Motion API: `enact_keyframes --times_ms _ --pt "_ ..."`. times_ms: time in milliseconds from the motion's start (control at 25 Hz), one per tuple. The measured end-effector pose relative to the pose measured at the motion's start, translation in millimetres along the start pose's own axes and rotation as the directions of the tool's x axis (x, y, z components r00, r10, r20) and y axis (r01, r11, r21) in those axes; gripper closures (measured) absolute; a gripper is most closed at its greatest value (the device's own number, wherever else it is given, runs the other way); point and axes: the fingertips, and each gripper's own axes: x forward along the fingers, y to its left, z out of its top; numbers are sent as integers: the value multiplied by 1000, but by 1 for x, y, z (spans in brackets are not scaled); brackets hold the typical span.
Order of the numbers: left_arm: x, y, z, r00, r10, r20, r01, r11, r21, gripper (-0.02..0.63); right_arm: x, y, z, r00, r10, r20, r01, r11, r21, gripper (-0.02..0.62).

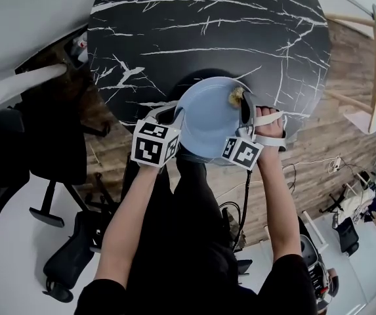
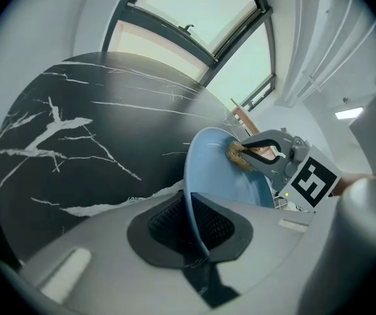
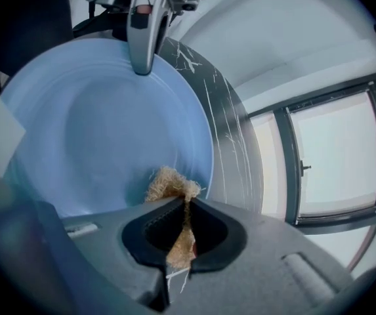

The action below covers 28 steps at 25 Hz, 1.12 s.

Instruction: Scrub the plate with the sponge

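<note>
A light blue plate point(image 1: 204, 120) is held up tilted over the near edge of the black marble table point(image 1: 174, 31). My left gripper point(image 1: 176, 113) is shut on the plate's left rim; in the left gripper view the rim point(image 2: 191, 195) runs edge-on between the jaws. My right gripper point(image 1: 243, 104) is shut on a tan fibrous sponge point(image 1: 236, 97), which it presses on the plate's upper right part. In the right gripper view the sponge point(image 3: 170, 182) sticks out of the jaws against the plate face point(image 3: 102, 123), and the left gripper point(image 3: 142, 44) clamps the far rim.
The round table reaches far ahead of the plate. A black office chair point(image 1: 50, 143) stands to the left on the floor, with wooden flooring point(image 1: 345, 110) and cables to the right. A large window point(image 2: 194, 18) lies beyond the table.
</note>
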Motion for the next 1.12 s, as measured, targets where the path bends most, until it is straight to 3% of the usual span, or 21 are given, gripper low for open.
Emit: enact_keyframes --times_ms 280,640,1120 --pt "-1 3 3 999 2 44 2 997 -82 586 -15 20 -19 998 43 -38 -43 999 -9 572" --pt "-2 5 5 997 25 70 -17 993 -118 591 -36 46 -29 989 130 -76 -132 991 -26 574" --pt "-2 5 5 996 29 79 -16 987 -158 591 -75 88 -19 940 340 -7 -338 936 103 574"
